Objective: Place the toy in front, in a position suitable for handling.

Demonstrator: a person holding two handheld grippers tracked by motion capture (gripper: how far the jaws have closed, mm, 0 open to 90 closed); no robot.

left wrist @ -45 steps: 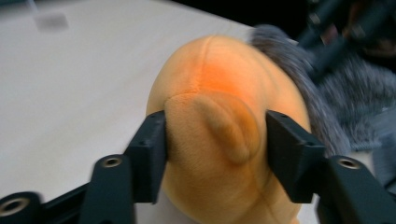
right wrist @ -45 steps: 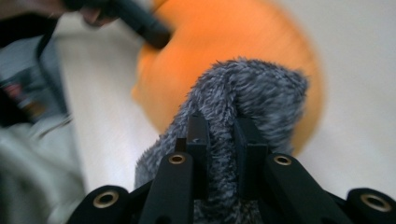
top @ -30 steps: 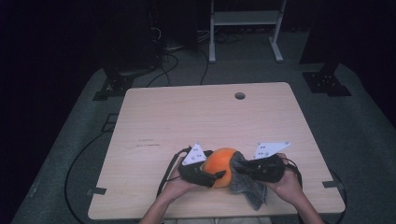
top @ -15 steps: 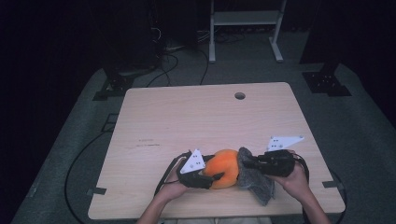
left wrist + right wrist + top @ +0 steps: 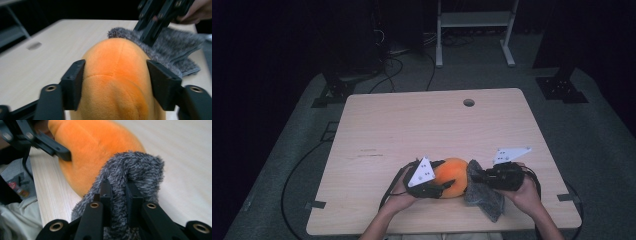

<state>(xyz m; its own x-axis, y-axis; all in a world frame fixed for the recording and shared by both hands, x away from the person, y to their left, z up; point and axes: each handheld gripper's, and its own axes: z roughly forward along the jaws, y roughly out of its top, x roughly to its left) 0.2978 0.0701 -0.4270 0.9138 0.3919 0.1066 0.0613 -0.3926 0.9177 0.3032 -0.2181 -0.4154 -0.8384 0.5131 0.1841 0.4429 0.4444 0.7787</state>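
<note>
An orange plush ball (image 5: 453, 183) lies near the table's front edge. My left gripper (image 5: 439, 179) is shut on it from the left: in the left gripper view both pads press into the orange plush ball (image 5: 115, 57). Its jaws have just been opening a little with the ball still between them. A grey fuzzy cloth (image 5: 486, 201) hangs against the ball's right side. My right gripper (image 5: 476, 177) is shut on a fold of it, and the grey fuzzy cloth (image 5: 135, 167) bulges up between the pads of the right gripper (image 5: 119, 192).
The wooden table (image 5: 422, 125) has a round cable hole (image 5: 469, 102) near its far edge. Dark carpet with cables surrounds it. A white frame (image 5: 472, 20) stands behind. The person's forearms come in over the front edge.
My left gripper's jaws have closed in on the orange ball. My right gripper has shifted a little to the right with the grey cloth in it.
</note>
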